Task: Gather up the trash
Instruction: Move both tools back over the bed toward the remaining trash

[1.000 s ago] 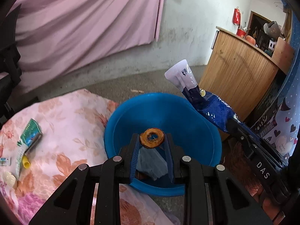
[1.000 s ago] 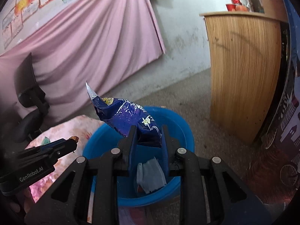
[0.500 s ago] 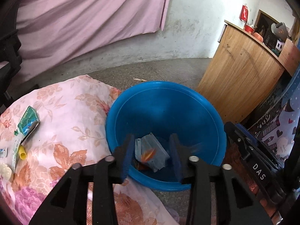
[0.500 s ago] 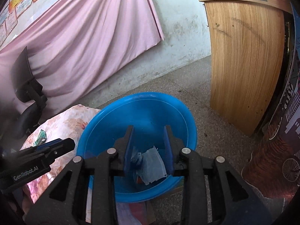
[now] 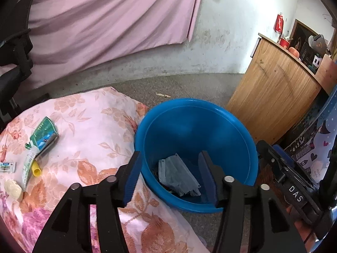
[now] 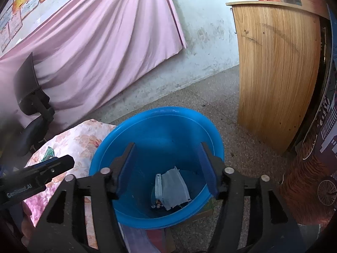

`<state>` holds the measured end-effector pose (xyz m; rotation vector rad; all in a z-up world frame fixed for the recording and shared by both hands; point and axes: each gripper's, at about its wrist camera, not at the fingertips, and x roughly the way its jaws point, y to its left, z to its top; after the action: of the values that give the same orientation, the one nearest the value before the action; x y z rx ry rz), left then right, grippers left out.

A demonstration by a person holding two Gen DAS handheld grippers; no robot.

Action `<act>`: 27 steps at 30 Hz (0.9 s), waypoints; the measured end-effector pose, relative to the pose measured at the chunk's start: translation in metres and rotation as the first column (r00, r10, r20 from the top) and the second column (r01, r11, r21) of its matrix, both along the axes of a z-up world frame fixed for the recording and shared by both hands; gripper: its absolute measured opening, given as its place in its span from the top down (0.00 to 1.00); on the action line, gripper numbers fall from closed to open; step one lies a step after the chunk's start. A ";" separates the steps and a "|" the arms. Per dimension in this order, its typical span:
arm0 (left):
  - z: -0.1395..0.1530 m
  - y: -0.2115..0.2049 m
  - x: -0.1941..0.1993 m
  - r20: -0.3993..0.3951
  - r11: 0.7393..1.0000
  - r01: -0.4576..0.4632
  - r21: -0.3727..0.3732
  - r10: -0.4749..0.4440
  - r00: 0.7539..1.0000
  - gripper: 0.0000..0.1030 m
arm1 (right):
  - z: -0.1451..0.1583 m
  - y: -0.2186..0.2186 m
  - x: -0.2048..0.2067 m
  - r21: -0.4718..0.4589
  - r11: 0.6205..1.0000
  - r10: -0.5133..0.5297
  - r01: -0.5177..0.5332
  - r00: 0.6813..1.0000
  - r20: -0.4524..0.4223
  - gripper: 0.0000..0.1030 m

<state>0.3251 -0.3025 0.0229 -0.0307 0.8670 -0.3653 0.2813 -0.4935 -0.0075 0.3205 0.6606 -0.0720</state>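
A blue plastic tub (image 5: pixel 195 109) stands on the floor beside a floral cloth (image 5: pixel 92 130). A grey-blue face mask (image 5: pixel 177 175) lies at its bottom, also in the right wrist view as the mask (image 6: pixel 170 187) inside the tub (image 6: pixel 160 113). My left gripper (image 5: pixel 170 172) hangs open over the tub's near rim, nothing between its fingers. My right gripper (image 6: pixel 166 166) is open above the tub, empty. On the cloth lie a green packet (image 5: pixel 43 135), a yellow cap (image 5: pixel 36 168), a small blue-white sachet (image 5: pixel 7 167) and a white lump (image 5: pixel 13 189).
A wooden counter (image 6: pixel 276 69) stands right of the tub, with a printed panel (image 6: pixel 316 168) nearer. A pink curtain (image 5: pixel 105 21) covers the back wall. A black office chair (image 6: pixel 31 109) is at the left. Bare concrete floor (image 6: pixel 210 101) lies behind the tub.
Both grippers opened. The left one dropped a brown ring-shaped scrap and the right one a blue snack bag into the tub. Both cameras tilted down toward the tub.
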 end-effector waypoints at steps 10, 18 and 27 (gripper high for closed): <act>0.013 0.046 -0.027 0.144 0.988 -0.131 -0.083 0.142 0.979 0.13 | 0.013 0.012 -0.006 -0.023 1.000 0.016 -0.015 0.998 0.055 0.00; 0.032 0.083 -0.054 0.300 0.976 -0.197 -0.089 0.215 0.930 0.03 | 0.031 0.027 -0.015 -0.050 0.998 0.045 -0.037 0.987 0.155 0.00; 0.052 0.114 -0.073 0.409 0.961 -0.240 -0.134 0.274 0.870 0.02 | 0.056 0.049 -0.036 -0.095 0.994 0.085 -0.057 0.947 0.311 0.00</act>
<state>0.2518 -0.1890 0.0753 -0.1347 0.4053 -0.1436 0.2457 -0.4446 0.0489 0.2188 0.3501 0.0203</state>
